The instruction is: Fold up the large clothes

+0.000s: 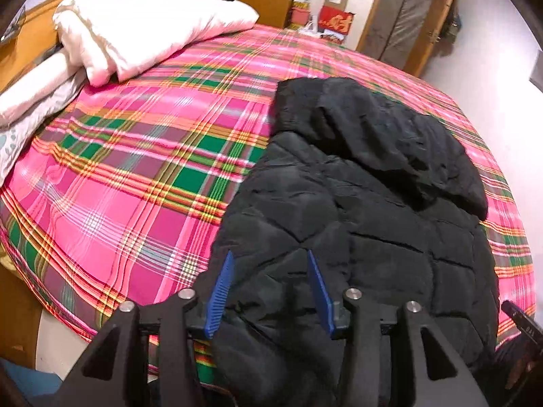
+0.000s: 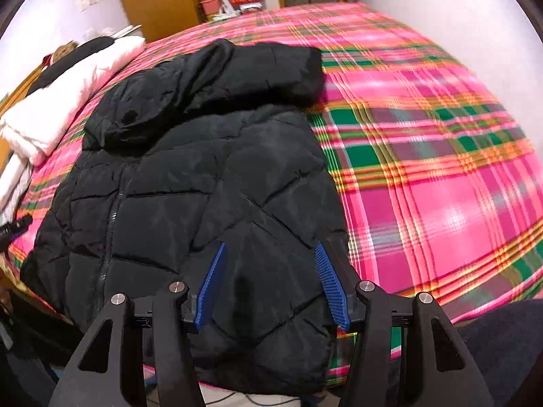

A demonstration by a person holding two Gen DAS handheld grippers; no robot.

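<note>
A black quilted puffer jacket (image 2: 203, 183) lies hood-up on the pink-and-green plaid bedspread (image 2: 424, 169), a folded white duvet (image 1: 142, 30) at ten o'clock. The left gripper (image 1: 271, 257) and right gripper (image 2: 269, 247) hover over its hem, blue-padded jaws parted, gripping nothing.

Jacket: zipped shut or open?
Zipped: the jacket lies flat on the bed, its zipper line closed down the front.

Both tilt steeply downward: left gripper (image 1: 271, 257) and right gripper (image 2: 271, 249), blue-padded jaws parted, gripping nothing.
</note>
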